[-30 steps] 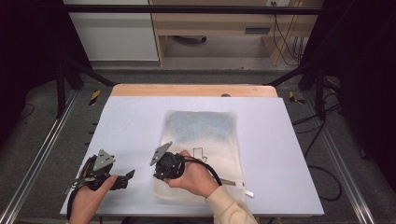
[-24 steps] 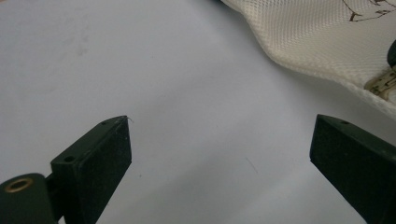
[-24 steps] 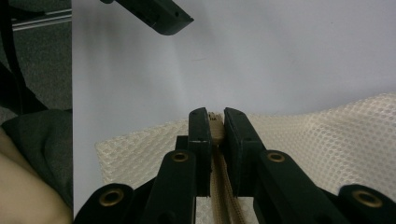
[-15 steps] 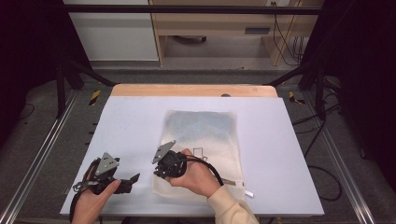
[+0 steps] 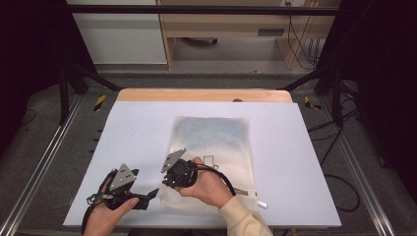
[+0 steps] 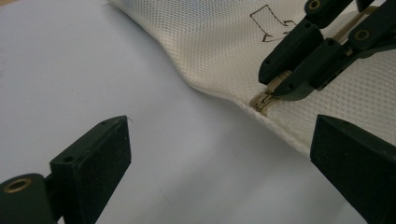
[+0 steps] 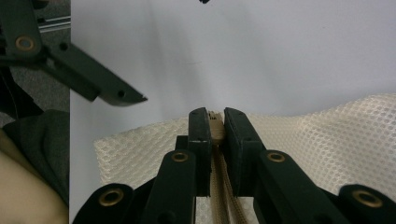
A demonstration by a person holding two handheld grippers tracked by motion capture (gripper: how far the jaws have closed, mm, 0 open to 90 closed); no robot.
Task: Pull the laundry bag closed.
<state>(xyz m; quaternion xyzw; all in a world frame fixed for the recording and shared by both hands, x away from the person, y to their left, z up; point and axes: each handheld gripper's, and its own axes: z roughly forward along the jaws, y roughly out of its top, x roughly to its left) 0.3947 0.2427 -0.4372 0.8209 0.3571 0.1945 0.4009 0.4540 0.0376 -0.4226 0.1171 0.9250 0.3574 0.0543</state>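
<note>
1. My right fingers (image 7: 201, 135) pinch the zipper (image 7: 215, 127) at the bag's (image 5: 216, 142) near-left corner.
2. My left fingers (image 6: 93, 158) gape wide over the table (image 5: 137, 128), beside it.

One cream mesh fabric bag (image 5: 212, 147) lies on the one white-topped table (image 5: 137, 128), and it carries a single tan zipper (image 7: 215, 128) along its near edge. Two black two-jaw grippers are at work: the left gripper (image 5: 147, 195) and the right gripper (image 5: 167, 181). Two hands hold them, a left hand (image 5: 105, 214) and a right hand (image 5: 209, 187). Each gripper wears one grey three-cornered plate, two in all.
</note>
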